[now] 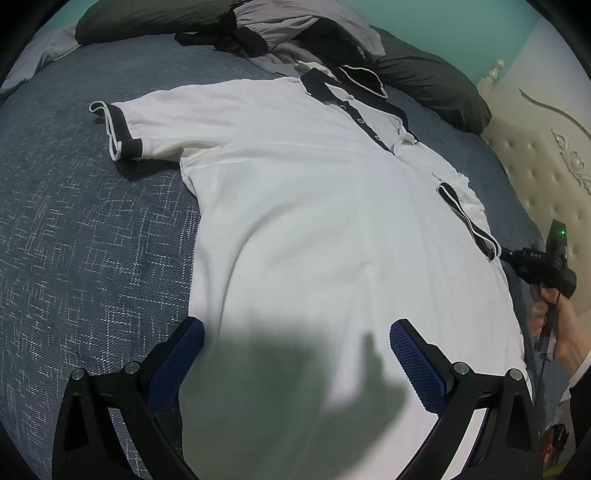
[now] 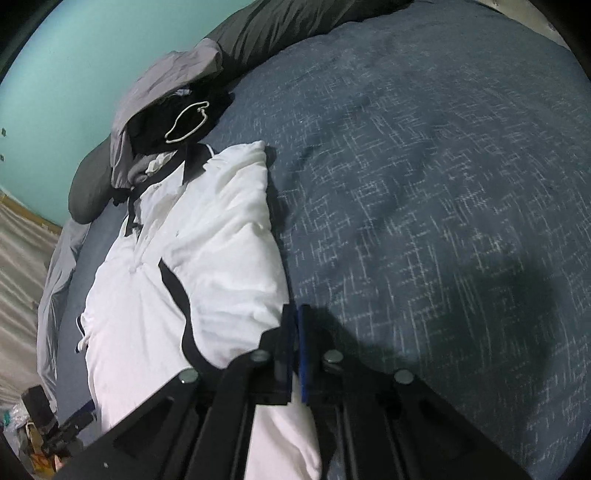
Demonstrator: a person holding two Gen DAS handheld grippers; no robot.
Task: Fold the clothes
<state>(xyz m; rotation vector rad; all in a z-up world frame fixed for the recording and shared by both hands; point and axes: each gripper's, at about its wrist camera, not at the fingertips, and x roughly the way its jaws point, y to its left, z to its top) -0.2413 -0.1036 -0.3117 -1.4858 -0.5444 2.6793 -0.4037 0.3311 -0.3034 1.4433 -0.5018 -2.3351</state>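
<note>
Left gripper (image 1: pixel 297 354): jaws wide apart above the hem of one white polo shirt (image 1: pixel 314 206), holding nothing. Right gripper (image 2: pixel 297 332): jaws closed at the shirt's edge; whether cloth is pinched cannot be told. The shirt lies flat on the blue bedspread (image 1: pixel 92 240), centre frame. At upper frame, one heap of grey clothes (image 1: pixel 295 26) and two dark pillows (image 1: pixel 436 92).

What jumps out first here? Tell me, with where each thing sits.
The white polo shirt with black collar and cuffs, spread front-up across the blue patterned bedspread, takes the eye first. Its far sleeve is folded in over the chest, where the right gripper sits shut at the shirt's edge, while the left gripper hangs open over the hem. Grey and black clothes lie heaped beyond the collar.
</note>
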